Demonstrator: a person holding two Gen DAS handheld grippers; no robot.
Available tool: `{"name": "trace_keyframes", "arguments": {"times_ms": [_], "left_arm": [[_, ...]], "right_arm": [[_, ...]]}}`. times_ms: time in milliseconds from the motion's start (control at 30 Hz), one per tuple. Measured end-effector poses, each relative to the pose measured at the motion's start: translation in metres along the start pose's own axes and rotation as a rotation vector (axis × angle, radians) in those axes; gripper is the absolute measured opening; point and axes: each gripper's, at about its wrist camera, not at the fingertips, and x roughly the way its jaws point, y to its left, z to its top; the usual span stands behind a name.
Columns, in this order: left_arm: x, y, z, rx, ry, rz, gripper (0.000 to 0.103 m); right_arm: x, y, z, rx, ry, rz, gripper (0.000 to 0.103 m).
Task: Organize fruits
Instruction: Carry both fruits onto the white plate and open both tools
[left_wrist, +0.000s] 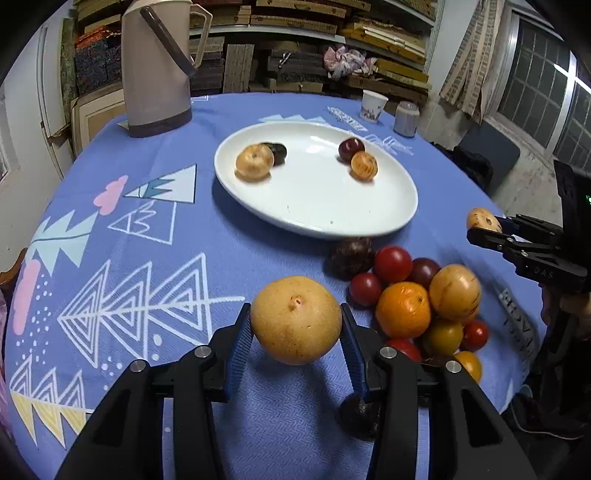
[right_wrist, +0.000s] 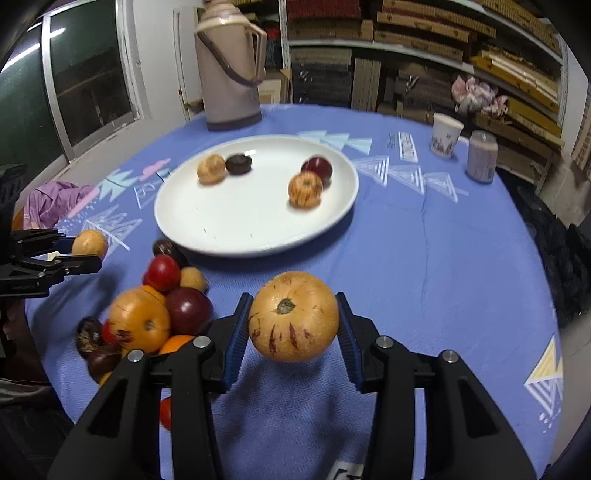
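Fruit everywhere on this blue patterned tablecloth (left_wrist: 229, 236). Left gripper (left_wrist: 295, 325) clamped on a plain yellow-tan round fruit (left_wrist: 295, 319), blue pads pressed against both sides, held just above the cloth near the front edge. Same fruit visible from the right wrist view as a small tan ball (right_wrist: 89, 242) pinched at the far left. Right gripper (right_wrist: 293, 317) closed around a yellow-orange fruit with reddish streaks (right_wrist: 293, 315), stem facing the camera, also lifted off the cloth; in the left wrist view, just a tan blob (left_wrist: 482, 219) at the tips of that gripper (left_wrist: 487, 225).

White oval plate (left_wrist: 317, 206) sitting mid-table, four pieces on it in two pairs: a tan one (left_wrist: 254, 162) touching a dark brownish one (left_wrist: 277, 152) on one side, a dark red one (left_wrist: 351, 148) touching a striped orange one (left_wrist: 364, 166) on the other. Bit blurry, so exact kinds hard to tell.

Loose pile of fruit (left_wrist: 417, 299) on the cloth between plate and near edge: red tomato-looking ones, an orange, a big yellow one, a couple of dark purple-brown ones. One dark fruit (left_wrist: 360, 415) lying under the left gripper's right finger.

Beige thermos jug (left_wrist: 157, 66) at the far side of the table, a paper cup (left_wrist: 373, 105) and a small grey jar (left_wrist: 406, 118) near each other on the far edge. Purple cloth (right_wrist: 55, 201) bunched up off to the left in the right wrist view. Shelves stacked with boards (left_wrist: 332, 44) behind.
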Motion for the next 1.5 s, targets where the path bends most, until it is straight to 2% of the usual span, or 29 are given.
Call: {"name": "trace_keyframes", "arguments": {"times_ms": [267,433,567,700,900,1167,1400,1467,1500], "left_arm": [[-0.017,-0.002,0.038,0.055,-0.074,0.012,0.046],[-0.012,-0.01,0.067,0.084,-0.111,-0.004,0.046],[-0.007,-0.006,0.09,0.063,-0.143,-0.023,0.046],[0.023,-0.002,0.107,0.056,-0.107,-0.007,0.046],[0.066,0.013,0.11,0.004,-0.032,0.012,0.046],[0.087,0.02,0.11,-0.003,0.003,0.009,0.046],[0.11,0.027,0.111,-0.038,0.038,0.024,0.047],[0.11,0.024,0.111,-0.032,0.029,0.034,0.055],[0.106,0.023,0.111,-0.026,0.019,0.032,0.067]], "right_arm": [[-0.023,0.007,0.021,-0.035,-0.077,0.015,0.043],[-0.015,0.014,0.044,-0.067,-0.094,0.04,0.043],[0.001,0.015,0.066,-0.078,-0.091,0.056,0.043],[0.027,0.017,0.083,-0.088,-0.059,0.072,0.043],[0.066,0.018,0.088,-0.087,0.009,0.083,0.043],[0.103,0.01,0.085,-0.066,0.091,0.068,0.044],[0.122,0.004,0.084,-0.042,0.113,0.026,0.044],[0.122,0.0,0.084,-0.024,0.105,0.012,0.052],[0.119,-0.002,0.084,-0.013,0.097,0.014,0.052]]}}
